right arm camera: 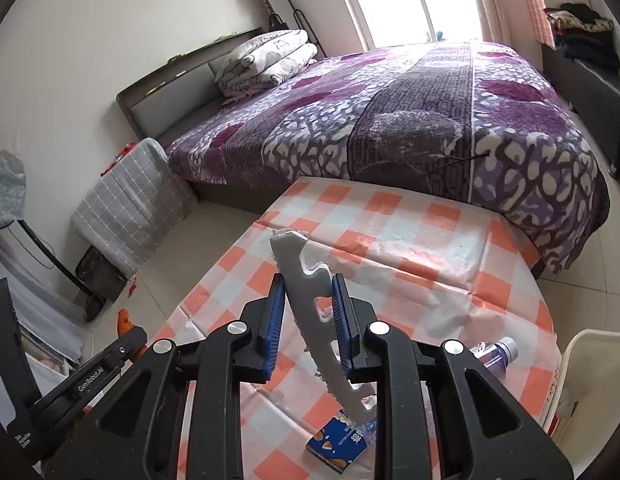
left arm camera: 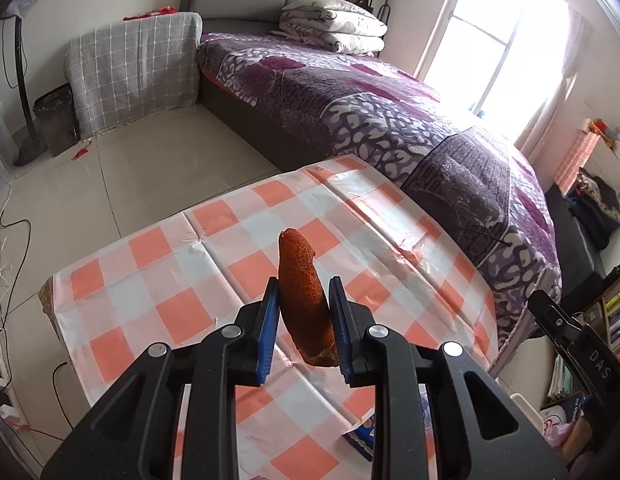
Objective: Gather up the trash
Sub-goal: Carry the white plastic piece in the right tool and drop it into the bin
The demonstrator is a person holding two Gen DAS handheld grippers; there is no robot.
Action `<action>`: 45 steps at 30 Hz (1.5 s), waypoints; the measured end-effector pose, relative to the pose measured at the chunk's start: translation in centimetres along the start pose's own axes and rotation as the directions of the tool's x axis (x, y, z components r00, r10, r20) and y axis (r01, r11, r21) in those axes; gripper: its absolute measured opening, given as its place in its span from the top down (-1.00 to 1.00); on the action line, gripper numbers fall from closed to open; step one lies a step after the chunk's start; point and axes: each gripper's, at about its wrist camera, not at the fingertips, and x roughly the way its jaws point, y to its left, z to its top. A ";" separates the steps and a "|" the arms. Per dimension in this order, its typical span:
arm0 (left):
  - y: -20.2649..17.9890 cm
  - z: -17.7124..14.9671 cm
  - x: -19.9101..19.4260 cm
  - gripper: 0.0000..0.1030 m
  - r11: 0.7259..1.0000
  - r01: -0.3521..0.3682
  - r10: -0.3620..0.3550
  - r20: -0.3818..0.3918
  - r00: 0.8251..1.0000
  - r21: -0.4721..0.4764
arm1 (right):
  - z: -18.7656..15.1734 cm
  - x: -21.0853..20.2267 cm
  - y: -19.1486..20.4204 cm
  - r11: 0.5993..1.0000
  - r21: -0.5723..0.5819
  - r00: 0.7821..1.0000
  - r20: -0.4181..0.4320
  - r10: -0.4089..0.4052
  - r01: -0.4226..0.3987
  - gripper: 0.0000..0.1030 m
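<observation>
Clearly the largest piece of trash is the white foam strip point(right arm camera: 310, 312), one only, pinched edge-on in the right hand-held gripper point(right arm camera: 308, 320) above the bench point(right arm camera: 429, 264). It looks light, stiff and brittle, with notches that could snap, so a hold at its solid middle seems best. Next comes one orange peel point(left arm camera: 304, 300), clamped between the pads of the left hand-held gripper point(left arm camera: 304, 324), also over the bench; it looks light, leathery and bendable, probably safe to squeeze. On the bench lie one blue snack box point(right arm camera: 335, 446), likely light and crushable, best taken across its narrow sides, and one small plastic bottle point(right arm camera: 495, 354), smooth, round and apt to roll. A white bin point(right arm camera: 589, 364) stands just beside the bench edge.
</observation>
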 end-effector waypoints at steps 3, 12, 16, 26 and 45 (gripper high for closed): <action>-0.7 -0.4 0.0 0.51 1.000 0.005 -0.005 -0.002 1.000 0.018 | -0.7 -1.3 -1.8 0.999 0.045 1.000 0.009 -0.011 0.011 0.56; -4.1 -2.4 0.5 0.51 0.995 0.016 -0.015 -0.008 1.000 0.099 | -2.9 -4.1 -7.4 0.986 0.127 0.994 0.028 -0.108 0.104 0.56; -5.9 -3.4 0.7 0.51 0.991 0.030 -0.029 -0.007 1.000 0.132 | -3.1 -5.1 -10.4 0.973 0.174 0.987 0.022 -0.160 0.154 0.56; -11.0 -5.2 0.3 0.51 0.975 0.099 -0.102 0.005 0.995 0.197 | -2.7 -9.9 -16.9 0.920 0.274 0.945 0.090 -0.313 0.279 0.56; -20.7 -11.0 -0.5 0.51 0.901 0.268 -0.256 -0.081 0.963 0.342 | -5.7 -17.4 -31.5 0.664 0.569 0.832 -0.065 -0.551 0.484 0.34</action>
